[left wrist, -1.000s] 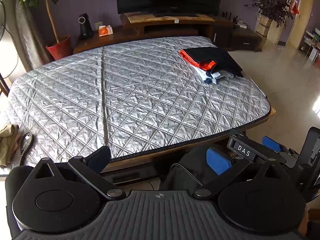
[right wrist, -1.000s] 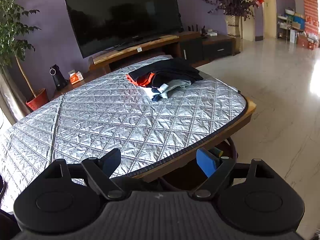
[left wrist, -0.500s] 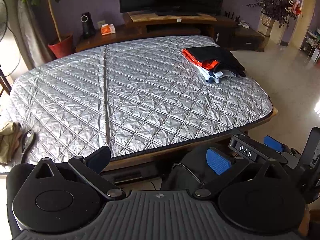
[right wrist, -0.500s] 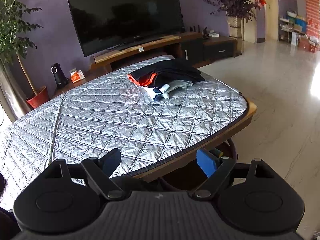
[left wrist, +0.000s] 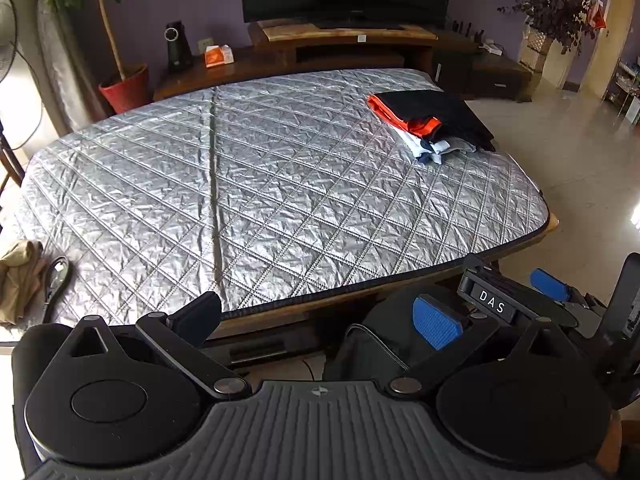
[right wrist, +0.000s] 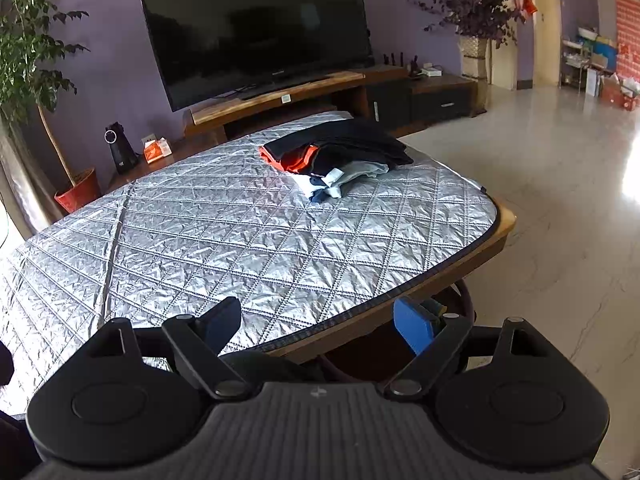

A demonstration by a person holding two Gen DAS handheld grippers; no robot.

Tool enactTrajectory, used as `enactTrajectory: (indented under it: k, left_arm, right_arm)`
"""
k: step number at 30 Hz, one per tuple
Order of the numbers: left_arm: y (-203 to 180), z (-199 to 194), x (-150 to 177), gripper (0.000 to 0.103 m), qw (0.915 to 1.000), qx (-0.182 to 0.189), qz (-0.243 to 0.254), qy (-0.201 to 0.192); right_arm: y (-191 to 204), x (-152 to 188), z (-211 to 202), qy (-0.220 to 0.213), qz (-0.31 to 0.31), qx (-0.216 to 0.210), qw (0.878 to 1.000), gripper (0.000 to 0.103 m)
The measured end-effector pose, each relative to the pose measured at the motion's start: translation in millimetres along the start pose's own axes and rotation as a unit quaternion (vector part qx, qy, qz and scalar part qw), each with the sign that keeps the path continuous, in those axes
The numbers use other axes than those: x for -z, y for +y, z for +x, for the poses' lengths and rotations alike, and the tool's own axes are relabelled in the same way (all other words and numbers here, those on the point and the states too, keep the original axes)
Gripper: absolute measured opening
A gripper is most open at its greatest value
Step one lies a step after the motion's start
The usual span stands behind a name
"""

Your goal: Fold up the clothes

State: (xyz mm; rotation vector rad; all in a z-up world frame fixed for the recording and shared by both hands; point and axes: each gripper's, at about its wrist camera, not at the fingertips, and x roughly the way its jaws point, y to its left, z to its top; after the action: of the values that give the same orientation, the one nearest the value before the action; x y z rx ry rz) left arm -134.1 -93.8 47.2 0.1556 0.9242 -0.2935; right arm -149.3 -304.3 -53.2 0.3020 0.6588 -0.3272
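Clothes (left wrist: pixel 432 124) sit in a folded stack at the far right of my table (left wrist: pixel 280 184), black on top, orange and pale blue beneath. The silver quilted cover spreads wide across the table. Behind it stands the TV (right wrist: pixel 256 36). A tan garment (left wrist: pixel 18 276) lies crumpled at the table's near left edge, well apart from the stack. My left gripper (left wrist: pixel 316 318) hangs off the near edge, jaws wide apart, holding nothing. My right gripper (right wrist: pixel 318 326) does likewise, spread and empty.
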Motion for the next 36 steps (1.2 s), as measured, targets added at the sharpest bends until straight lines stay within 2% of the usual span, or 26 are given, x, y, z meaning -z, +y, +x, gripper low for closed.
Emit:
enactTrajectory:
  k: [15,24,36]
  left_arm:
    - [1.9,3.2,0.7,0.103,0.9999,0.002,0.004,-0.012]
    - [22.1,17.8,2.0,0.103,0.9997,-0.002,-0.023,-0.005]
    - [54.4,37.4,3.8,0.103,0.9986,-0.022,-0.048,0.003]
  right_arm:
    - [1.7,0.2,0.3,-0.002,-0.002,-0.001,1.000,0.082]
    - [16.0,2.1,-4.0,-0.013,-0.034,-0.007,0.999,0.084]
    - [42.1,-0.7,1.4,-0.003,-0.079,-0.029,0.996,0.092]
